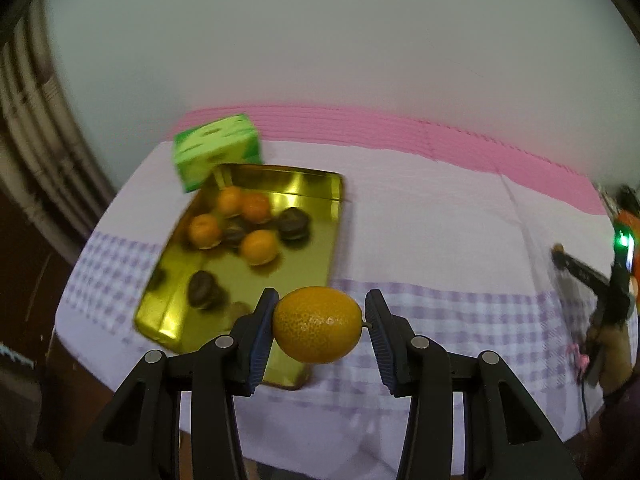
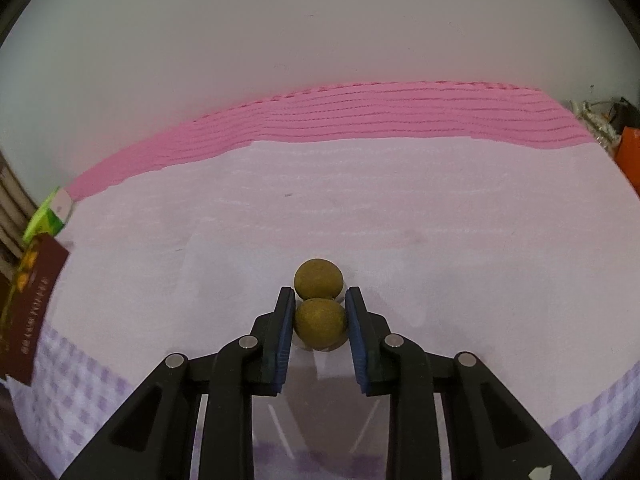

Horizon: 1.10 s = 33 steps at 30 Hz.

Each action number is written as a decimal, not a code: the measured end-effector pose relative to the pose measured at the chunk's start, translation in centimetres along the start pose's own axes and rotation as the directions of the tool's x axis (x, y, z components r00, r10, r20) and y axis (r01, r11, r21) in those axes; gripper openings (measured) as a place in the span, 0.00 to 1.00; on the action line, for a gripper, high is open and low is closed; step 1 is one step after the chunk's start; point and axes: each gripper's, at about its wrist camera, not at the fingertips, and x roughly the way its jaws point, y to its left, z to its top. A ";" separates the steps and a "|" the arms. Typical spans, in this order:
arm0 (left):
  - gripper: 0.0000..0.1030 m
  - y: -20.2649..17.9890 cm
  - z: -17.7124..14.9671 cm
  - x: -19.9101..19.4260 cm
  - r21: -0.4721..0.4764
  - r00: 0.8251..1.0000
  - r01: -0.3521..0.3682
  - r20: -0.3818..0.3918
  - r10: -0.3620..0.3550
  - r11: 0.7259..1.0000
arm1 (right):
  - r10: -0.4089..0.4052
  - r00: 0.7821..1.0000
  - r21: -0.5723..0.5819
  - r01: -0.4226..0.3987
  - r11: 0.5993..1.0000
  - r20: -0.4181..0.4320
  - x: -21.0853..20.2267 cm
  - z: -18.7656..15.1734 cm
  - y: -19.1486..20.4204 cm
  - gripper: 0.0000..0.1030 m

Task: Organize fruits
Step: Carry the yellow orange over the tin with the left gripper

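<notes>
Behind the gold tray (image 1: 280,178), half-hidden green box (image 1: 216,150).

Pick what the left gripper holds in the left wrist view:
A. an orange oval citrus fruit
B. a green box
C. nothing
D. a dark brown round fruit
A: the left gripper has an orange oval citrus fruit clamped end to end between its pads, in front of the gold tray, which holds orange and dark fruits.

Both wrist cams look fwd-down along fingers, close over tablecloth (image 1: 440,220); shared: green box (image 1: 216,152)
</notes>
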 end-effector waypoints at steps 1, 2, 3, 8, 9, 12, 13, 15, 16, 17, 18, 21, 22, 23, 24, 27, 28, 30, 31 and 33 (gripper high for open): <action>0.44 0.7 0.0 0.0 -0.013 1.000 -0.005 0.001 0.005 1.000 | 0.004 1.000 -0.004 -0.004 1.000 0.000 -0.1 -0.2 0.4 0.24; 0.44 1.4 -0.1 0.0 -0.028 1.000 -0.010 0.001 0.010 1.000 | 0.012 1.000 -0.011 -0.012 1.000 0.001 -0.2 -0.5 1.1 0.24; 0.44 1.9 -0.2 -0.1 -0.038 1.000 -0.013 0.001 0.013 0.999 | 0.022 1.000 -0.011 -0.022 1.000 0.002 -0.3 -0.7 1.5 0.24; 0.44 3.6 0.0 0.0 -0.075 1.000 -0.023 0.009 0.024 0.997 | 0.066 0.998 -0.041 -0.065 0.997 0.002 -0.5 -1.3 4.6 0.24; 0.44 3.9 0.0 0.0 -0.080 1.000 -0.025 0.011 0.027 0.996 | 0.064 0.998 -0.051 -0.064 0.997 0.002 -0.4 -1.5 5.2 0.24; 0.44 4.5 -0.1 0.2 -0.087 0.999 -0.032 0.014 0.033 0.996 | 0.061 0.998 -0.061 -0.061 0.996 -0.002 -0.2 -1.7 6.0 0.24; 0.44 4.9 -0.1 0.3 -0.093 0.999 -0.033 0.013 0.034 0.995 | 0.057 0.998 -0.062 -0.057 0.996 -0.003 -0.1 -1.8 6.1 0.24; 0.44 5.3 -0.2 0.5 -0.104 0.999 -0.032 0.010 0.033 0.994 | 0.055 0.999 -0.064 -0.055 0.996 -0.001 -0.1 -2.0 6.1 0.24; 0.44 5.6 -0.2 0.7 -0.109 0.999 -0.030 0.008 0.031 0.994 | 0.052 0.999 -0.068 -0.051 0.996 0.003 -0.1 -2.0 6.1 0.24; 0.44 5.9 -0.2 0.9 -0.113 1.000 -0.029 0.006 0.030 0.993 | 0.047 0.999 -0.072 -0.046 0.996 0.003 -0.1 -2.0 6.2 0.24; 0.44 6.0 -0.3 1.1 -0.115 1.000 -0.029 0.003 0.029 0.993 | 0.041 0.999 -0.078 -0.040 0.996 0.003 -0.1 -2.0 6.4 0.24; 0.44 6.2 -0.5 1.7 -0.110 1.000 -0.024 0.000 0.024 0.994 | 0.033 0.999 -0.088 -0.032 0.996 0.002 0.0 -1.9 6.5 0.24; 0.44 6.1 -0.5 1.9 -0.102 1.000 -0.025 0.000 0.025 0.994 | 0.031 1.000 -0.089 -0.031 0.996 0.002 0.0 -1.9 6.5 0.24; 0.44 6.0 -0.6 2.1 -0.097 1.000 -0.027 -0.002 0.027 0.995 | 0.030 1.000 -0.089 -0.030 0.996 0.001 0.1 -1.9 6.4 0.24; 0.44 6.0 -0.7 2.3 -0.092 1.000 -0.029 -0.003 0.029 0.995 | 0.031 1.000 -0.089 -0.030 0.996 0.001 0.1 -1.9 6.4 0.24; 0.44 6.0 -0.8 3.0 -0.086 1.000 -0.021 -0.006 0.020 0.996 | 0.029 1.000 -0.090 -0.029 0.996 0.001 0.0 -1.9 6.5 0.24; 0.44 6.0 -0.8 3.2 -0.085 1.000 -0.020 -0.008 0.019 0.996 | 0.027 1.000 -0.091 -0.027 0.995 0.001 0.0 -2.0 6.5 0.24; 0.44 6.0 -0.9 3.4 -0.085 1.000 -0.014 -0.006 0.014 0.996 | 0.025 1.000 -0.093 -0.025 0.995 0.001 0.1 -2.0 6.7 0.24; 0.44 6.0 -0.9 3.5 -0.083 1.000 -0.012 -0.006 0.012 0.996 | 0.026 1.000 -0.092 -0.026 0.995 0.001 0.1 -2.0 6.7 0.24; 0.44 5.8 -1.0 3.7 -0.073 1.000 -0.010 0.002 0.011 0.997 | 0.027 1.000 -0.091 -0.027 0.995 0.000 0.1 -1.9 6.7 0.24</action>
